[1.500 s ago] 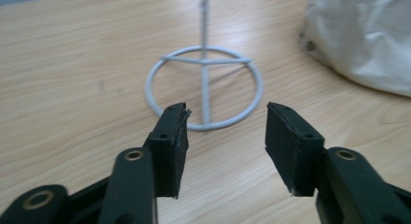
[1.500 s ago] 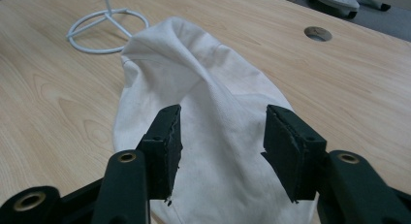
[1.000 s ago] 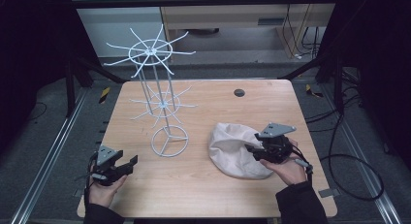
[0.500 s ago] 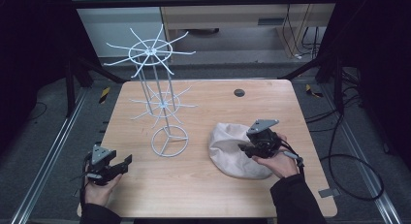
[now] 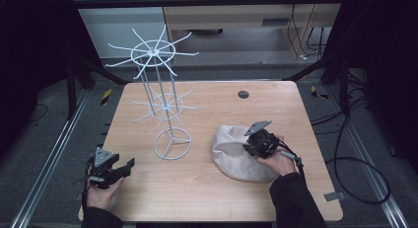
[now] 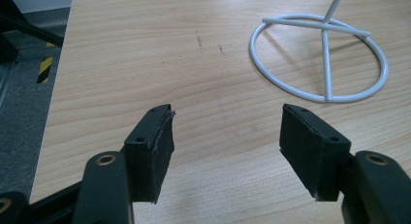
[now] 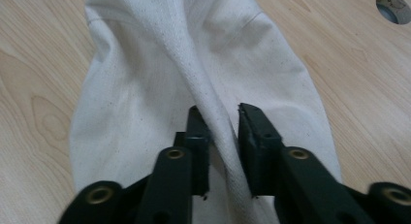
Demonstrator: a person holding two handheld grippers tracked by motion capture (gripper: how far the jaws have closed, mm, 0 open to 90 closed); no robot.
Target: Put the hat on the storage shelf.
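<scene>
Landmark: white wire stand (image 5: 162,104) on the wooden table (image 5: 207,198), left of centre.

Left gripper (image 5: 118,170): nearest the front edge, in front of and to the left of the stand's ring base (image 6: 320,59), well apart from it. Held in the person's left hand (image 5: 101,193). Jaws wide apart, nothing between them; in the left gripper view bare wood shows in the gap, with the ring base beyond and to the right.

Right gripper (image 5: 250,145): to the right of the stand's base, held in the right hand (image 5: 277,161). It sits on the cloth bag (image 5: 236,151). In the right gripper view a raised fold of the bag (image 7: 213,117) runs between the two jaws, which stand close together on either side of it; the left jaw touches the fabric, and a thin gap shows at the right jaw. Grip appears nearly closed on the fold.

Cloth bag: off-white, rumpled, lying flat on the table to the right of the stand, near but not touching the ring base.

Farther back: the stand's two tiers of radiating wire arms, upright. A small dark round hole (image 5: 243,94) in the table, behind the bag and right of the stand.
</scene>
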